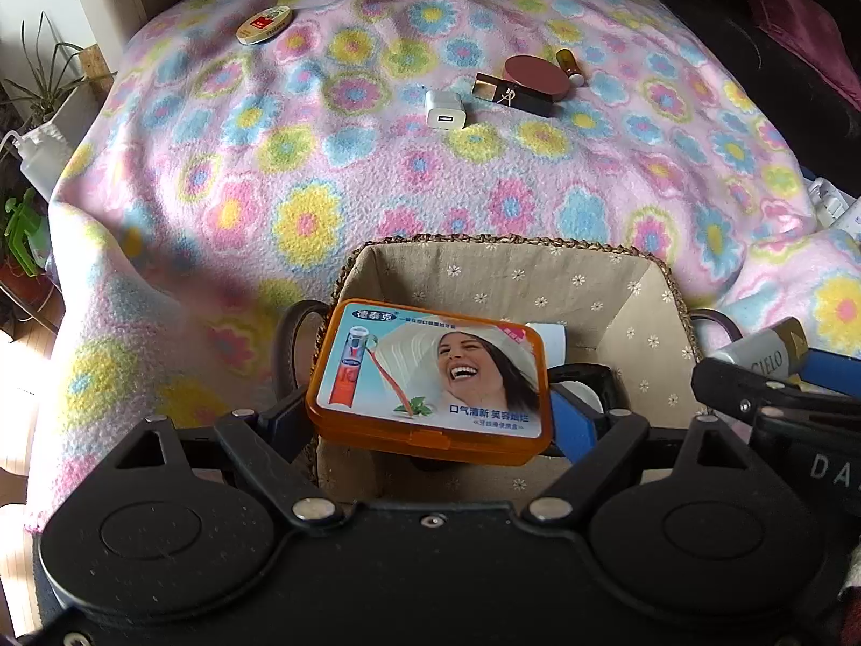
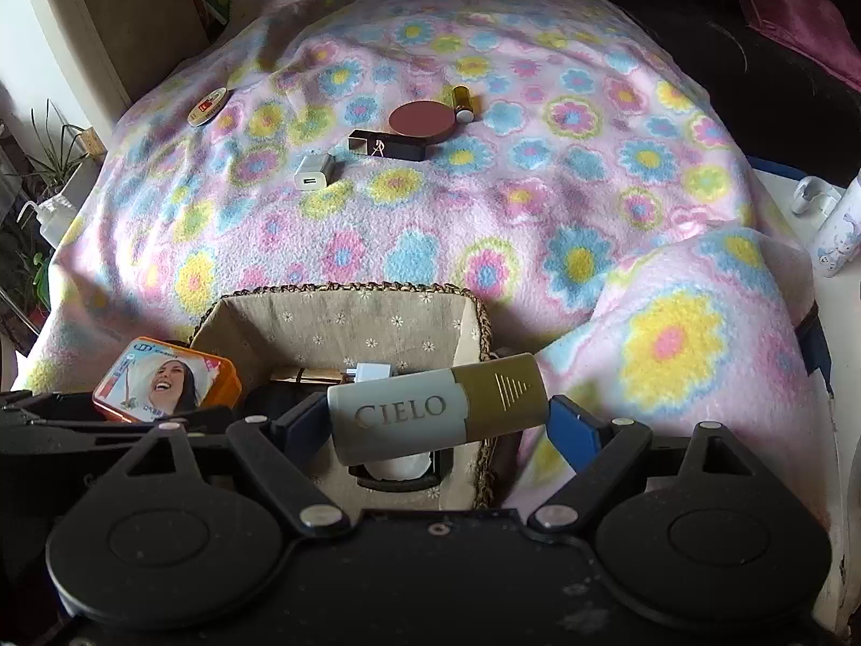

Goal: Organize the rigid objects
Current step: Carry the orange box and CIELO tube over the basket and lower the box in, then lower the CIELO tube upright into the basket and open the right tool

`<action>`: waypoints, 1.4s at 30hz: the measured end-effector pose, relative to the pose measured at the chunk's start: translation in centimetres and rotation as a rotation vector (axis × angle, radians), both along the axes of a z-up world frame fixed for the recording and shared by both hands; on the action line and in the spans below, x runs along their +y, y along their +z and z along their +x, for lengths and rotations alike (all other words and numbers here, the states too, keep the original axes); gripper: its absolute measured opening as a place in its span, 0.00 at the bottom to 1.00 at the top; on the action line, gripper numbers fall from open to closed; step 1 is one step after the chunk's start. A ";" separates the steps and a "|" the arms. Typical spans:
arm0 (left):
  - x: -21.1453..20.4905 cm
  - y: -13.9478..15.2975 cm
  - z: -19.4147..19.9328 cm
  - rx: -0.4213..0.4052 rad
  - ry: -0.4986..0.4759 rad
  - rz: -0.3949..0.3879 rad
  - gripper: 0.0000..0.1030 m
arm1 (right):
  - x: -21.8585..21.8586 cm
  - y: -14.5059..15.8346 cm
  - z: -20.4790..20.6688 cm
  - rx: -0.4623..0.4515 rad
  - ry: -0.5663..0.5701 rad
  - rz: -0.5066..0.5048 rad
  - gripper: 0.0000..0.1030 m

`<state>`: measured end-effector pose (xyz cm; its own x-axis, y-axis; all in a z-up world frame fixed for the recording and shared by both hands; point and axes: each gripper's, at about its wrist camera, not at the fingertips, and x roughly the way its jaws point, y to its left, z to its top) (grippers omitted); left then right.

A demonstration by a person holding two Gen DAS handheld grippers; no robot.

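My left gripper is shut on an orange floss-pick box with a smiling woman on the lid, held over the woven basket. My right gripper is shut on a grey and gold CIELO tube, held sideways over the basket's right side. The tube also shows at the right edge of the left wrist view. The box shows in the right wrist view. Inside the basket lie a white plug, a black holder with a white item and other small things.
On the flowered blanket farther back lie a white USB charger, a dark lipstick box, a brown round compact, a small amber bottle and a round tin. Plants stand left; white bottles right.
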<state>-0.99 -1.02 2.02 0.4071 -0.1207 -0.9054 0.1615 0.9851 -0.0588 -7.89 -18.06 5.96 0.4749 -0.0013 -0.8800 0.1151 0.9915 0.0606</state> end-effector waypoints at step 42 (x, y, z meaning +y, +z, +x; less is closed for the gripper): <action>-1.2 -4.1 1.4 0.172 0.022 0.152 0.82 | 1.7 -2.8 1.8 0.127 0.085 -0.104 0.85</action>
